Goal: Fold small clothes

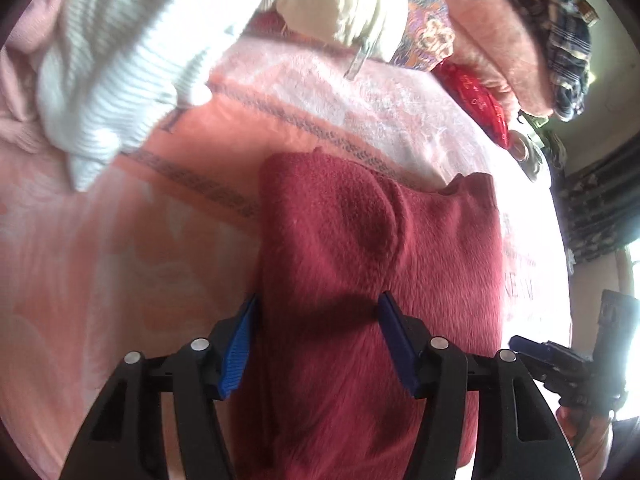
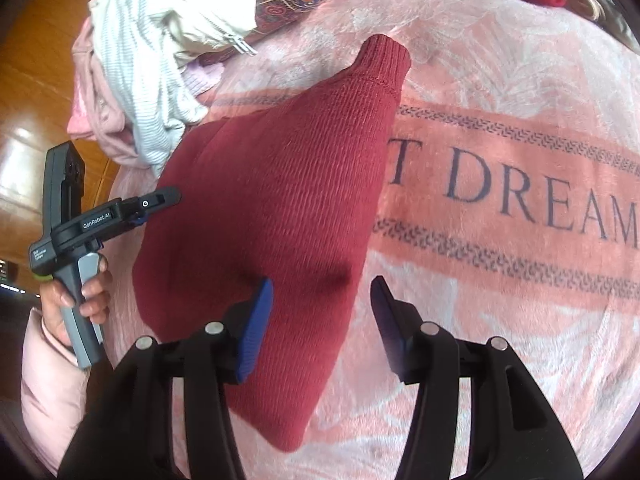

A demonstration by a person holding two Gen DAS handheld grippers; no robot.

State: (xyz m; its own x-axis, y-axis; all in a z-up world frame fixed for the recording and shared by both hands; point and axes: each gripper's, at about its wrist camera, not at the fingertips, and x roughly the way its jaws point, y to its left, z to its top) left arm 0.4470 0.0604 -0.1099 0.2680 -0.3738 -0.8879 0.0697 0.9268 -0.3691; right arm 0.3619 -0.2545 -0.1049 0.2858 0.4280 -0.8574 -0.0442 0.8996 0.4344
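**Both claws apart over the red knit**

Nearest my lens on the left wrist view, the left gripper (image 1: 318, 336) stands with its blue pads (image 1: 240, 350) parted and nothing pinched between them; the dark red sweater (image 1: 372, 272) lies under the gap, and the left pad sits at the garment's left edge. I cannot tell whether the tips touch the cloth. On the right wrist view the right gripper (image 2: 322, 320) is likewise parted and empty; its left pad (image 2: 256, 332) hangs over the sweater's near right edge, its right finger over the pink blanket (image 2: 500, 320).

From the right wrist view I see the person's left hand (image 2: 76, 300) wrapped round the grey handle at the near left, a pale pink sleeve (image 2: 52, 384) behind it, the tool pointing toward the sweater.

The sweater lies flat on the blanket, folded to a long tapering shape; a ribbed cuff or hem (image 2: 384, 60) points to the far side, a rounded corner lies near me. The knit is ribbed, with a shallow crease near the pads. Printed letters (image 2: 540, 200) run to its right. A pile of clothes (image 2: 160, 40) sits at the far left, a white striped piece on top.
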